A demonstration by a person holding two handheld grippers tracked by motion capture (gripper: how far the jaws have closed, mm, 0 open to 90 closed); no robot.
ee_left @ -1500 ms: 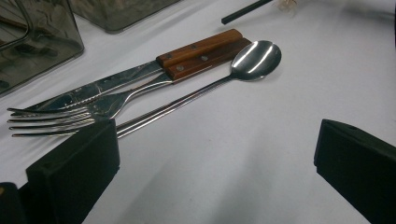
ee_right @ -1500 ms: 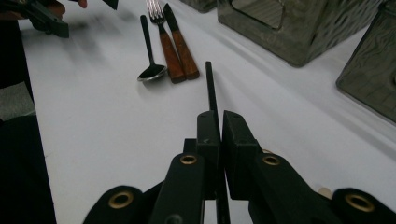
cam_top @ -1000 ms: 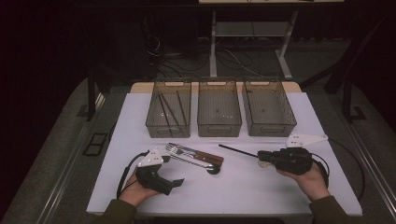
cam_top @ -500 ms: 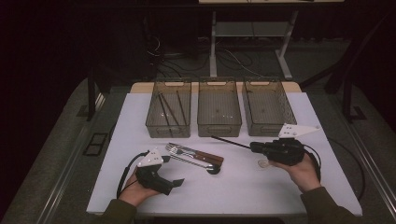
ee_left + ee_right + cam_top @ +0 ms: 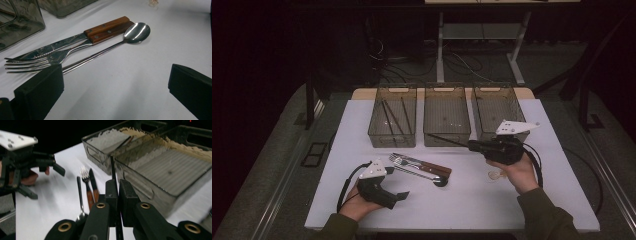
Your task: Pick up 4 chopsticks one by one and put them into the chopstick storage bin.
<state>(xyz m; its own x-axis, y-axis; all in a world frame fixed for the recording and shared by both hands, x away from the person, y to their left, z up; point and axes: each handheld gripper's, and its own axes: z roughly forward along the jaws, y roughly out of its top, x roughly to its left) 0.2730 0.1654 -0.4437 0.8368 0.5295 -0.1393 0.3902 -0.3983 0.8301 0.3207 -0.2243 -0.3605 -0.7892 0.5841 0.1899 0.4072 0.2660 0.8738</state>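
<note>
Chopstick [image 5: 447, 140], thin, stiff and probably slippery, is clamped at one end in the right gripper [image 5: 479, 146] fingers, its tip pointing at nine o'clock over the middle bin [image 5: 447, 135]. A grip nearer its middle seems steadier. Left gripper [image 5: 399, 196] fingers stand apart on the counter [image 5: 462, 200].

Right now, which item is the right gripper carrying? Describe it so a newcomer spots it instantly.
On the white table, look in front of the middle of three grey bins. There the right gripper has its fingers shut on a thin black chopstick, held above the table. Unlike the fork, knife and spoon, it is plain, dark and stick-like.
</note>
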